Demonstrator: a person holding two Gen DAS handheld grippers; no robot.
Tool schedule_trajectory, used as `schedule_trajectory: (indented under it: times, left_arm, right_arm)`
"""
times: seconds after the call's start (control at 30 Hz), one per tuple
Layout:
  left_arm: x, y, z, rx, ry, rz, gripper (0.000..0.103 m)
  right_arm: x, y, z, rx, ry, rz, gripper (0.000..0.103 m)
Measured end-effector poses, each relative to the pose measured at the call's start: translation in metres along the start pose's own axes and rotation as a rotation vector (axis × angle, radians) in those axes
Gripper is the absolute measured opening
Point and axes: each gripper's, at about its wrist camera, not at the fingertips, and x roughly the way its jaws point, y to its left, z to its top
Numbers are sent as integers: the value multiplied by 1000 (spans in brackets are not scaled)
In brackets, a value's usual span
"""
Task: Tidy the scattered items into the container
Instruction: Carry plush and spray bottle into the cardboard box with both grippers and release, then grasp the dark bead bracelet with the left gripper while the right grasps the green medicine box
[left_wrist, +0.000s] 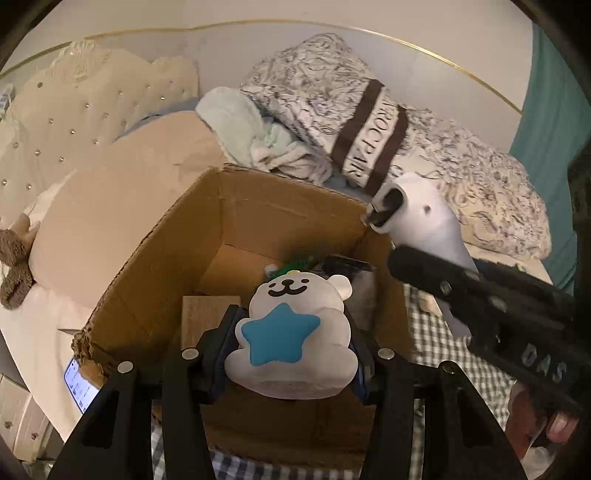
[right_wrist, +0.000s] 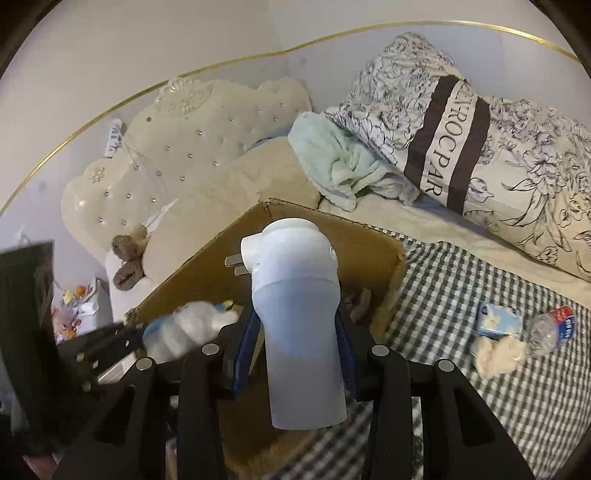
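Note:
An open cardboard box (left_wrist: 155, 258) stands on the bed, with several small items lying inside. My left gripper (left_wrist: 293, 354) is shut on a white plush bear with a blue star (left_wrist: 291, 332), held over the box's near side. My right gripper (right_wrist: 299, 339) is shut on a white and pale blue plug-in device (right_wrist: 295, 306) with two metal prongs, held above the box (right_wrist: 362, 251). The same device (left_wrist: 424, 225) shows in the left wrist view at the box's right corner, and the plush (right_wrist: 184, 328) appears blurred at lower left in the right wrist view.
A checked sheet (right_wrist: 480, 288) covers the bed. On it lie a blue tissue pack (right_wrist: 496, 319), a cream sock-like thing (right_wrist: 496, 354) and a crushed plastic bottle (right_wrist: 550, 328). A floral duvet (right_wrist: 498, 147), a mint towel (right_wrist: 340, 162), pillows, a brown plush (right_wrist: 127, 262) and a phone (left_wrist: 79, 384) lie around.

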Motion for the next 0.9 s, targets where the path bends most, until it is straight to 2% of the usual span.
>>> schedule_trajectory:
  times: [0.07, 0.1, 0.13, 0.17, 0.2, 0.23, 0.33, 0.5, 0.67, 0.77, 0.9]
  left_arm:
    - [5, 2, -2, 4, -6, 3, 56]
    - [8, 4, -2, 1, -10, 1, 63]
    - [9, 6, -2, -7, -12, 4, 88]
    - [10, 9, -3, -30, -17, 17, 103]
    - [10, 10, -2, -56, -32, 23, 103]
    - [8, 12, -2, -76, -44, 13, 103]
    - [11, 12, 0, -88, -25, 0, 103]
    - [8, -6, -2, -72, -32, 1, 103]
    - [-5, -43, -3, -21, -48, -21, 103]
    - [-17, -78, -7, 31, -51, -98, 103]
    - [-26, -133, -20, 73, -52, -189, 103]
  right_arm:
    - [10, 0, 3, 11, -8, -19, 42]
    - [12, 0, 4, 10, -28, -27, 55]
    - [10, -1, 5, 12, -58, -35, 69]
    - [7, 0, 5, 20, -103, -54, 94]
    - [1, 0, 4, 30, -160, -75, 99]
    - [-10, -3, 1, 40, -236, -76, 99]
    - [-27, -12, -2, 53, -315, -64, 100]
    - [-47, -47, -6, 124, -306, -122, 100]
    - [-84, -94, -28, 211, -347, -205, 100]
    - [-117, -123, -48, 238, -375, -301, 100]
    - [-149, -158, -72, 246, -361, -413, 100]
